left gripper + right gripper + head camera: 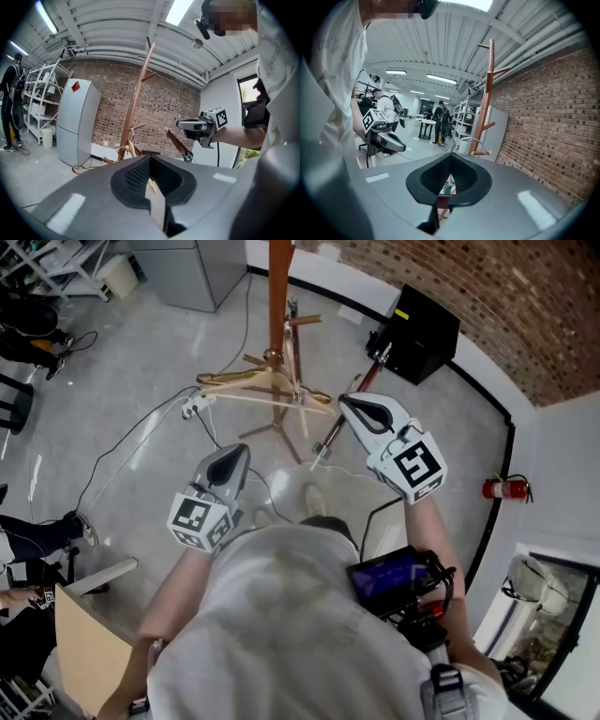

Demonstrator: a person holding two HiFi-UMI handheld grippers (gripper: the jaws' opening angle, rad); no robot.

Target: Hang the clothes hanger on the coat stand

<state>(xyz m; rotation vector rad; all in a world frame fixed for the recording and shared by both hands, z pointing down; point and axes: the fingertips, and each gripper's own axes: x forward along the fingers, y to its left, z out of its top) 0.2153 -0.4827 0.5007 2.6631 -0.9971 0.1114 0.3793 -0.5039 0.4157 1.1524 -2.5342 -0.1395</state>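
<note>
Concrete floor: coat stand [279,296], hanger [262,382] beside its pole. Left gripper [234,457], right gripper [361,407]: jaws pressed together, empty; spread yours before reaching.

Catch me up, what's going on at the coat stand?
A person faces the coat stand with a hand-held gripper in each hand. The left hand-held gripper and the right hand-held gripper are both shut and empty. The wooden clothes hanger sits by the stand's lower pegs, held by neither.
</note>
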